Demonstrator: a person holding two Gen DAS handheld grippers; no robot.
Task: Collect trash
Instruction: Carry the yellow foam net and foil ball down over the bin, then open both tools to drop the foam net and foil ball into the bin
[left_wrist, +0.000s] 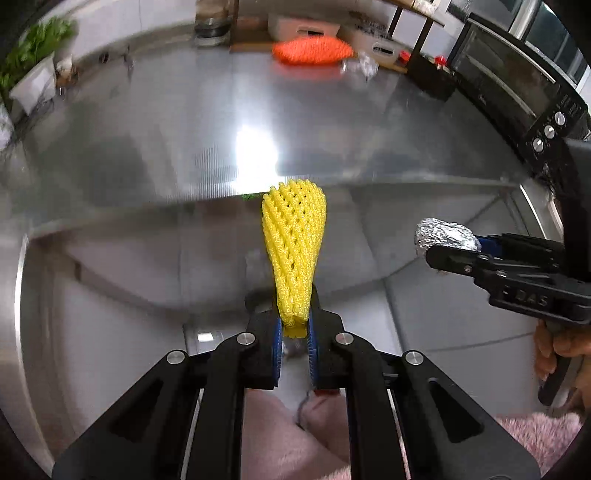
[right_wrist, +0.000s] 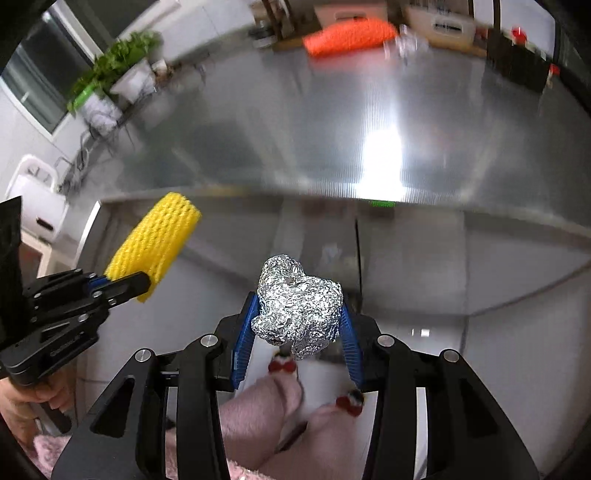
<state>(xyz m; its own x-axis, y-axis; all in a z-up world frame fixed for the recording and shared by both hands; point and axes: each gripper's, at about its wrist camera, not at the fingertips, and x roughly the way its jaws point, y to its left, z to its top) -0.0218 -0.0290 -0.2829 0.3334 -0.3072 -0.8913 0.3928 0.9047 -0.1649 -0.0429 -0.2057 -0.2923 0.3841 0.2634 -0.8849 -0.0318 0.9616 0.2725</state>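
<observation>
My left gripper (left_wrist: 294, 328) is shut on the lower end of a yellow foam net sleeve (left_wrist: 294, 251), which sticks out ahead of the fingers, off the near edge of the steel counter (left_wrist: 184, 147). My right gripper (right_wrist: 297, 314) is shut on a crumpled ball of aluminium foil (right_wrist: 299, 304), its blue pads pressing both sides. Each gripper shows in the other's view: the right gripper (left_wrist: 454, 251) with the foil ball (left_wrist: 443, 234) at the right, the left gripper (right_wrist: 122, 284) with the yellow sleeve (right_wrist: 155, 243) at the left. An orange net sleeve (left_wrist: 312, 51) lies at the counter's far edge.
A black toaster oven (left_wrist: 517, 92) stands at the right of the counter, and a potted green plant (right_wrist: 118, 59) at the far left. Crumpled clear plastic (left_wrist: 364, 64) lies beside the orange sleeve. Below the grippers are a tiled floor (right_wrist: 517, 350) and pink fuzzy trouser legs (right_wrist: 266, 417).
</observation>
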